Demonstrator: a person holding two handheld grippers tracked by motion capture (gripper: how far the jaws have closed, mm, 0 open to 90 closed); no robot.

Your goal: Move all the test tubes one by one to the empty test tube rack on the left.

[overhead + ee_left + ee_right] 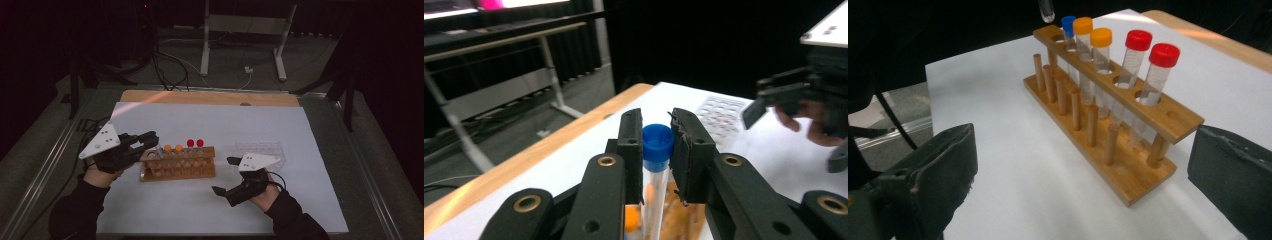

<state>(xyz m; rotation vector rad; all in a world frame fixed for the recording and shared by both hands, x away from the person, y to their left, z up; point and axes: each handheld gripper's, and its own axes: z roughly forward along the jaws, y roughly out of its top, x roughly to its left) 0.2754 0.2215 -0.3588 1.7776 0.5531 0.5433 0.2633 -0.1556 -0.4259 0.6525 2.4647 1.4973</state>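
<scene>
Two grippers work: left gripper [657,150] clamps a blue-capped tube [657,142] above the rack [1128,165]; right gripper [231,176] gapes wide, empty.

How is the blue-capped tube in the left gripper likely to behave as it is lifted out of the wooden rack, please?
The blue-capped tube looks clear and thin-walled, so probably light, rigid and somewhat fragile. The left gripper pinches it just at the cap, so its smooth round body may swing or slip. Laid flat, it would likely roll; the rack keeps it upright.
</scene>
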